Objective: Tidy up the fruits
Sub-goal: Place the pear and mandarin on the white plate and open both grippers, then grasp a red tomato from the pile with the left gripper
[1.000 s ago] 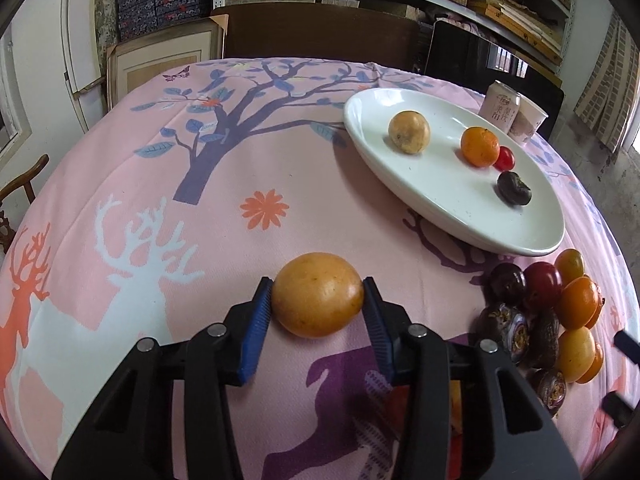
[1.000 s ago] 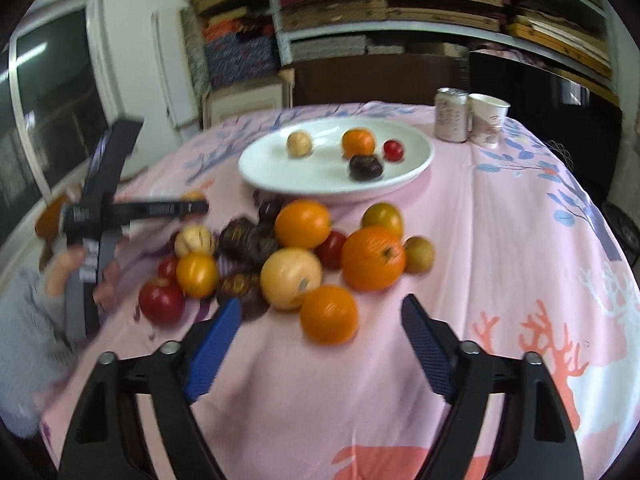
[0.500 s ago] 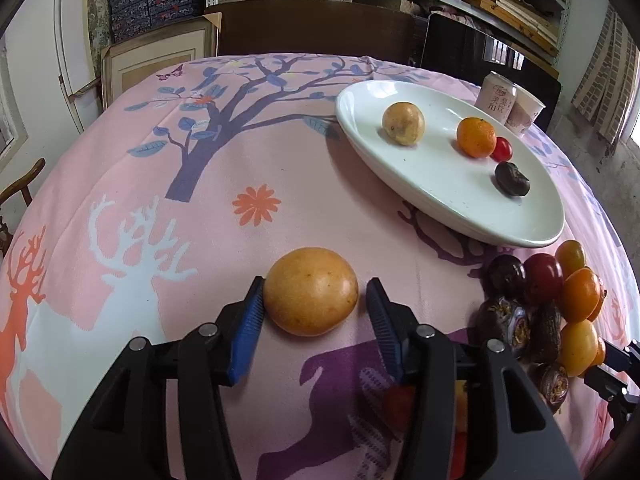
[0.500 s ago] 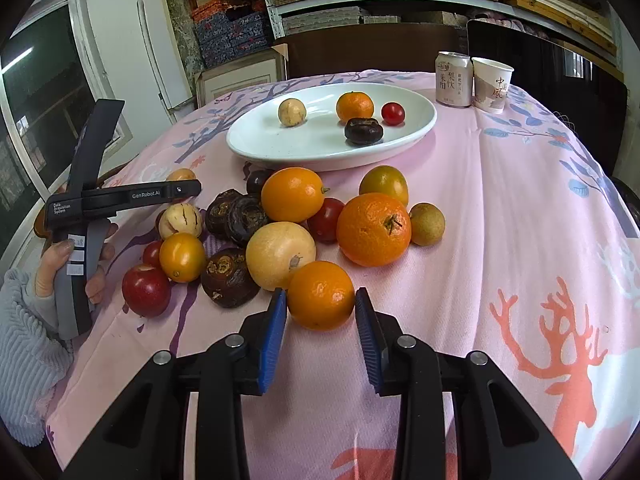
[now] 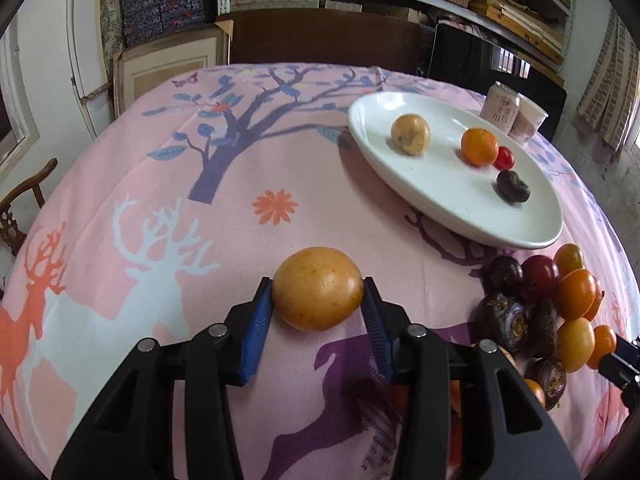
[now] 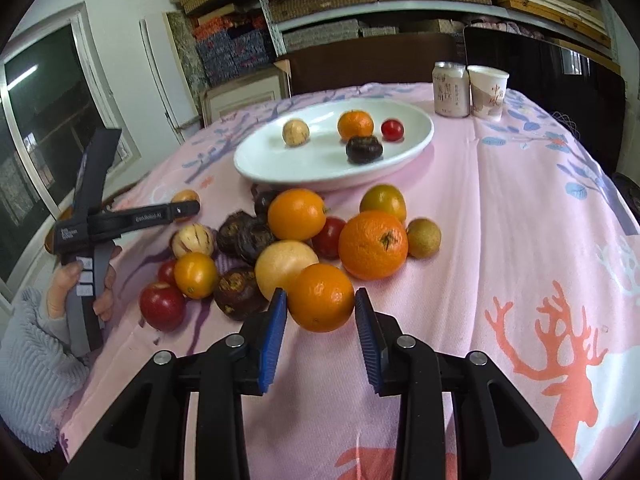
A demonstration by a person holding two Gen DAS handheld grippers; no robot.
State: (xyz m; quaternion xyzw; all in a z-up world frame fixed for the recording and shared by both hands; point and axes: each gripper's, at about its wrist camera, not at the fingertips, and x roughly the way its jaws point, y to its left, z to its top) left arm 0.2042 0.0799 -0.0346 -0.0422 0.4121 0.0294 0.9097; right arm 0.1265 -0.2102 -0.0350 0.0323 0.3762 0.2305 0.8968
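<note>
L gripper (image 5: 318,310): blue pads have just closed in and now clamp a yellow fruit (image 5: 318,288) on the pink tablecloth (image 5: 160,184). R gripper (image 6: 320,316): jaws just closed, pads pinch a small orange (image 6: 321,297) at the near edge of the fruit pile (image 6: 288,236). White plate (image 6: 256,160) beyond holds four fruits; can (image 6: 451,89) & cup (image 6: 487,92) behind it.

plate (image 6: 256,162) behind fruit pile (image 6: 296,240), cups (image 6: 468,88) beyond

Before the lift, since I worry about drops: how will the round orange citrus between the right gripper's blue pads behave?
The round orange citrus probably rolls if released, being round. Its glossy peel may slip from the right gripper, whose pads meet only its sides.
</note>
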